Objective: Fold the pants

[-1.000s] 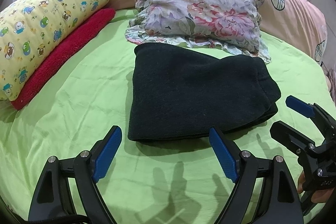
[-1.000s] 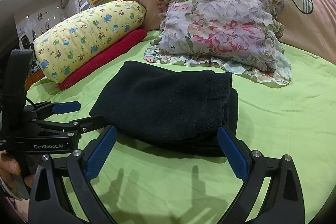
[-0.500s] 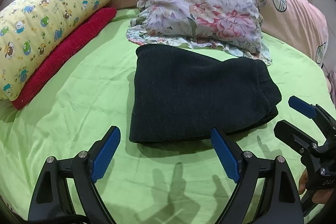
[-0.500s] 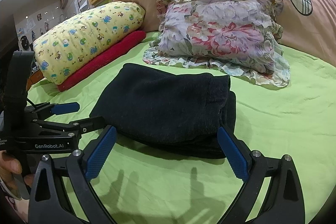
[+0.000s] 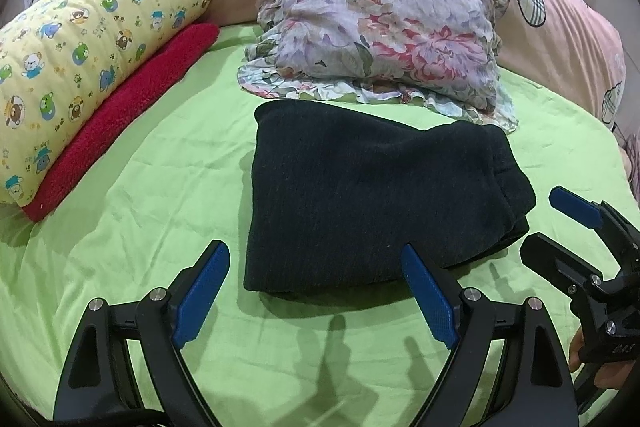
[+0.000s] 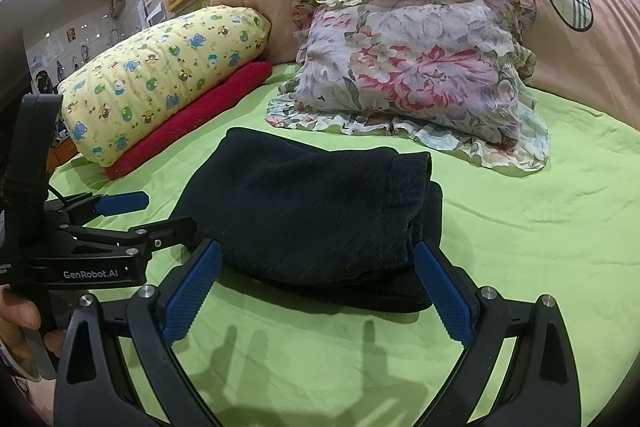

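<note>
Black fleece pants (image 5: 368,199) lie folded into a thick rectangle in the middle of the lime-green bedsheet (image 5: 160,187), stacked layers showing along their right edge. We hold the left gripper (image 5: 316,291) low over the sheet just short of the bundle's near edge, its blue-padded fingers (image 5: 200,291) spread wide and gripping nothing. We hold the right gripper (image 6: 316,291) the same way beside it, fingers (image 6: 444,291) spread apart and empty, the pants' near edge lying between and just beyond the tips. In the left wrist view the right gripper (image 5: 560,227) shows at the far right, clear of the cloth; in the right wrist view the left gripper (image 6: 156,215) shows at the left, one tip close against the bundle's corner, though we cannot tell whether it touches. Behind the pants, a floral ruffled pillow (image 5: 380,39) rests against a pink duvet (image 5: 560,27). To the left, a yellow bear-print pillow (image 5: 80,67) sits on a red towel (image 5: 120,107).
</note>
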`<action>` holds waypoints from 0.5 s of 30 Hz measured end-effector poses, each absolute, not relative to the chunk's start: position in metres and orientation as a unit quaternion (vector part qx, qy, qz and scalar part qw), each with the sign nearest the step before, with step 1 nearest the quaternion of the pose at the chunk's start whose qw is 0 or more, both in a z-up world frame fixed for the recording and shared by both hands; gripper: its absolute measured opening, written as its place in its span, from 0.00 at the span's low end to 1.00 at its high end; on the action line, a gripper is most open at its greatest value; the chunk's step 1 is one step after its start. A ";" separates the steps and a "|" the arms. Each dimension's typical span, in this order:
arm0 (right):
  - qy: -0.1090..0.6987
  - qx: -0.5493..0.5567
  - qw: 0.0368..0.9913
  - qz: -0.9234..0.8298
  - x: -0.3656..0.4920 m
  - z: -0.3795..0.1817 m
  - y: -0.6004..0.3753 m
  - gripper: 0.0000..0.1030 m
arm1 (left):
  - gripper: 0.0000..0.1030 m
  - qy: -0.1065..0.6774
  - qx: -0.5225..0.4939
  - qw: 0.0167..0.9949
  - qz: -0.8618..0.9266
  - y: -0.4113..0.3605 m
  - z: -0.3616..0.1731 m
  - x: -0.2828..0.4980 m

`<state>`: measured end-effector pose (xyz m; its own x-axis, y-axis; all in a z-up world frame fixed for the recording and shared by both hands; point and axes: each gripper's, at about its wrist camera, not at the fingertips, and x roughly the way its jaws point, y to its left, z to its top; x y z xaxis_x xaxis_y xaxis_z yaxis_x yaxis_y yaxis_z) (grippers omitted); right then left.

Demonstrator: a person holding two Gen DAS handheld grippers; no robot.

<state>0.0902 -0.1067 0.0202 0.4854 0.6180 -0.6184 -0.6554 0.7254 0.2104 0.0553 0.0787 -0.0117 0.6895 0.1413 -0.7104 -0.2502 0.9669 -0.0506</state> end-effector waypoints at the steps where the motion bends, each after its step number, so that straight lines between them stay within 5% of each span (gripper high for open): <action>1: 0.348 -0.027 0.862 0.369 0.089 0.020 -0.107 0.94 | 0.86 0.380 -0.072 0.916 0.107 0.079 -0.012 0.056; 15: 0.361 -0.022 0.859 0.364 0.102 0.014 -0.109 0.94 | 0.86 0.385 -0.071 0.914 0.105 0.079 -0.013 0.064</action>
<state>0.1018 -0.1093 0.0140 0.4751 0.6085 -0.6356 -0.6408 0.7343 0.2241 0.0639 0.0788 -0.0132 0.6821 0.1372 -0.7183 -0.2469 0.9678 -0.0496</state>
